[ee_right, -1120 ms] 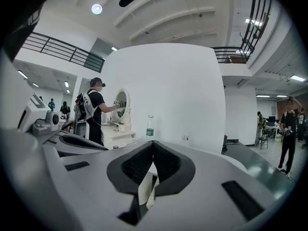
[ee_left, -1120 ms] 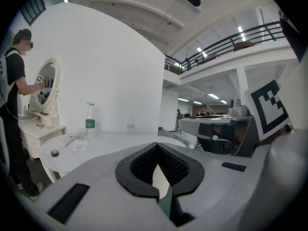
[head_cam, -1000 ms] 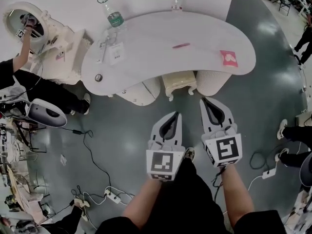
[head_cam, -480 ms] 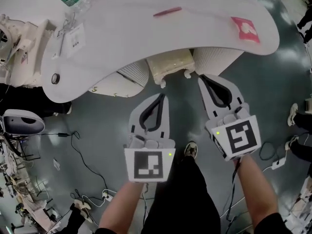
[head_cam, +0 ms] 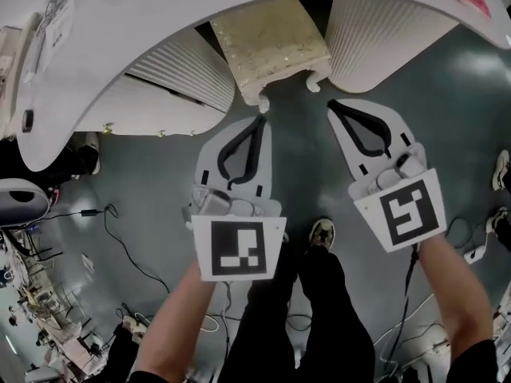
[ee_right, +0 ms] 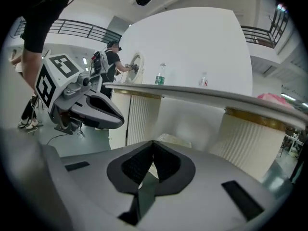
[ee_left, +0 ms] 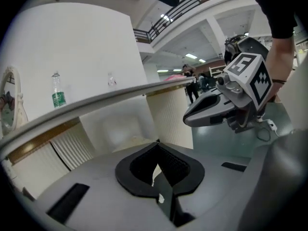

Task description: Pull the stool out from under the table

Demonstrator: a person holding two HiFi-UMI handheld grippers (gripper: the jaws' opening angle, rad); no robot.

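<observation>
Stool (head_cam: 271, 50), head view: sits tucked under tabletop (head_cam: 160, 6), between fluted pedestals (head_cam: 172, 74), front legs showing. Left gripper (head_cam: 259, 120) and right gripper (head_cam: 332, 104) near it, not touching.

Left gripper view: jaws together, empty, aimed at stool.

Right gripper view: likewise.

Looks like approach; next calls for opening jaws, gripping seat edge. Pedestals crowd both sides.

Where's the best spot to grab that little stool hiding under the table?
Probably the stool's front seat edge, the only part poking out. Come straight in from the front: ribbed table bases flank both sides and the tabletop covers the rest. The left gripper and right gripper are both shut, so they would have to open first.
</observation>
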